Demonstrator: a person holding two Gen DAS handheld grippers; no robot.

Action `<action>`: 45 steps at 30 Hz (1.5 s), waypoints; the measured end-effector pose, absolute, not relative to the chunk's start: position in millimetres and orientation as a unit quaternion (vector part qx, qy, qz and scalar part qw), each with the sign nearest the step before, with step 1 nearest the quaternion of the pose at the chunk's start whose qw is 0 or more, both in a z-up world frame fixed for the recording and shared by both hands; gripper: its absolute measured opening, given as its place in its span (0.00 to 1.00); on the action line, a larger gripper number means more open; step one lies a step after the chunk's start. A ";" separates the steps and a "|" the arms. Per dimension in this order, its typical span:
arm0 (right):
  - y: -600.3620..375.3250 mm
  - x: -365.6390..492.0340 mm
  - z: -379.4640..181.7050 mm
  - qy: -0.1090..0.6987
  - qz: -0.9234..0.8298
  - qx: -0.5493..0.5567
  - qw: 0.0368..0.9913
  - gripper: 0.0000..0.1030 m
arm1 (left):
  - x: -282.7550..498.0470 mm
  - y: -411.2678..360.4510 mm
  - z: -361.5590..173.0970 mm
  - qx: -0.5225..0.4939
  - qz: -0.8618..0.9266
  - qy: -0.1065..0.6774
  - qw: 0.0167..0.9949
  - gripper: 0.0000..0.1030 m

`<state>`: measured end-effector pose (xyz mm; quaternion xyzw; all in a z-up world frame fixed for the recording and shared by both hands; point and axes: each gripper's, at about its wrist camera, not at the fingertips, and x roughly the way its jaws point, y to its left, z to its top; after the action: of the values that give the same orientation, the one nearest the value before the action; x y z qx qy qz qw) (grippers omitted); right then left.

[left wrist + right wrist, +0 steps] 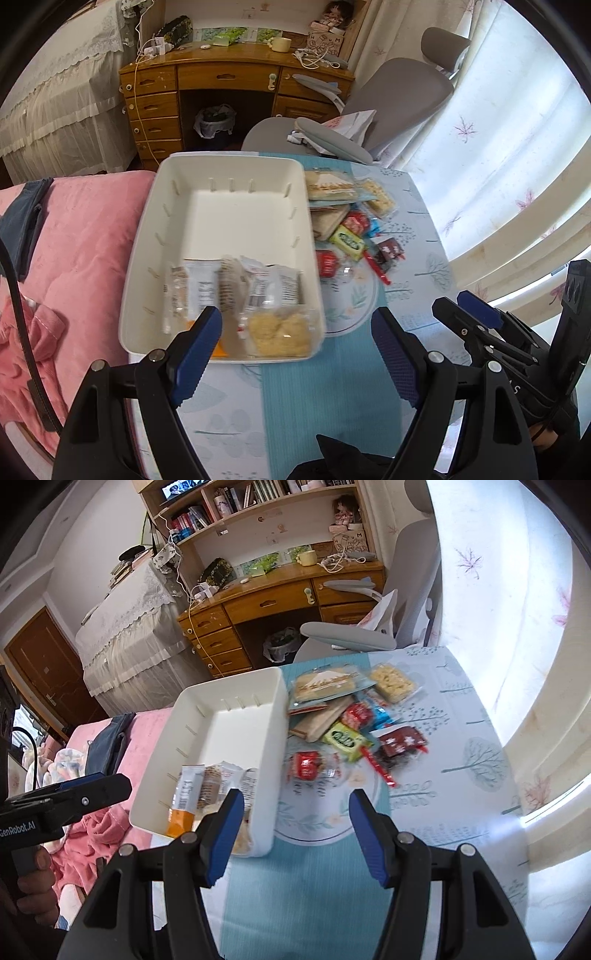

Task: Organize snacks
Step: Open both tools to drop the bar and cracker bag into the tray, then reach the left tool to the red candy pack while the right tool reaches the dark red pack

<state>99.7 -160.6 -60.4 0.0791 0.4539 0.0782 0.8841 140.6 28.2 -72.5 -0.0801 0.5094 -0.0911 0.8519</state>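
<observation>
Several bin snacks blurred

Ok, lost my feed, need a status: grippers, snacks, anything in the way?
Left gripper and right gripper open, empty. White bin part-filled at near end; loose snacks heaped beside it on the table. Nothing in the way.

Left gripper: jaws spread wide, nothing between the blue pads, pitched steeply down and forward. In the right wrist view it enters from 9 o'clock, a hand wrapped round its grip at 8 o'clock.

Right gripper: jaws parted, narrower than the left, nothing between them, likewise angled down. In the left wrist view it sits at 4 o'clock, its black body edge-on.
</observation>
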 end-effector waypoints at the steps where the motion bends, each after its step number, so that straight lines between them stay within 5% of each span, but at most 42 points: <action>1: -166.0 99.4 -58.7 0.453 0.079 0.076 0.885 0.58 | 139.7 20.5 -71.9 -0.082 -0.091 0.509 0.852 0.80; 16: -256.1 115.4 -55.5 0.471 0.106 0.032 0.875 0.58 | 135.7 -82.1 -99.1 -0.110 -0.059 0.540 0.832 0.80; 33: -291.8 157.4 -92.6 0.495 0.118 -0.082 0.857 0.58 | 204.1 -114.2 -152.0 -0.111 0.054 0.635 0.762 0.81; 37: -292.5 171.1 -104.3 0.508 0.126 -0.067 0.850 0.69 | 223.2 -115.1 -168.4 -0.122 0.076 0.638 0.756 0.81; 45: -284.0 207.2 -141.5 0.528 0.136 -0.026 0.838 0.69 | 247.9 -111.5 -199.0 -0.169 0.105 0.610 0.767 0.81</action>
<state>207.2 -284.0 -141.5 -0.0256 0.5277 0.1362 0.8380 247.9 -111.5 -199.0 -0.1690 0.6104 0.1055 0.7666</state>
